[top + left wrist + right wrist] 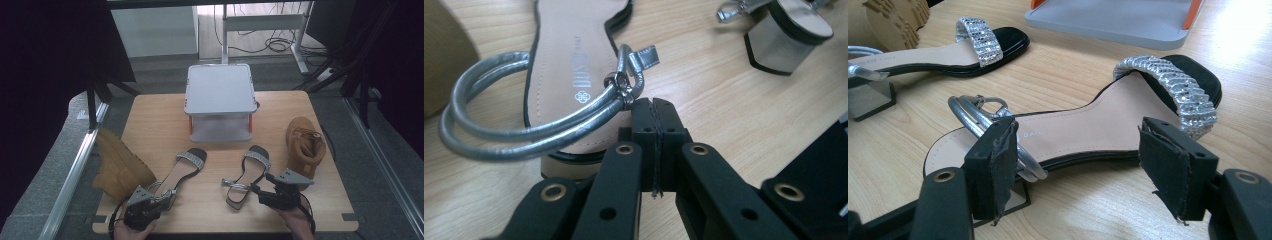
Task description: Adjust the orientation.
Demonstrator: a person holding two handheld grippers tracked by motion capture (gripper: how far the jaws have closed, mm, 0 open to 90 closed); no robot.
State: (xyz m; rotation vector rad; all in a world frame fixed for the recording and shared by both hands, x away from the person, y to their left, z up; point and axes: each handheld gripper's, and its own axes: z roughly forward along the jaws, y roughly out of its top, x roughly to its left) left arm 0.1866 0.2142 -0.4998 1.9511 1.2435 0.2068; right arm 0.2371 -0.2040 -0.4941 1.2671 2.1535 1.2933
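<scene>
Two silver-strapped black sandals lie on the wooden table. At the heel of the left sandal my left gripper is shut, its joined tips touching the looped silver ankle strap beside the buckle; nothing shows between the pads. My right gripper is open, its jaws standing on either side of the right sandal, one pad against that sandal's ankle strap. The pads do not press the sole.
A grey two-tier rack with orange posts stands at the back middle. One tan boot lies at the table's left edge, another at the right. The near table edge runs just under both hands.
</scene>
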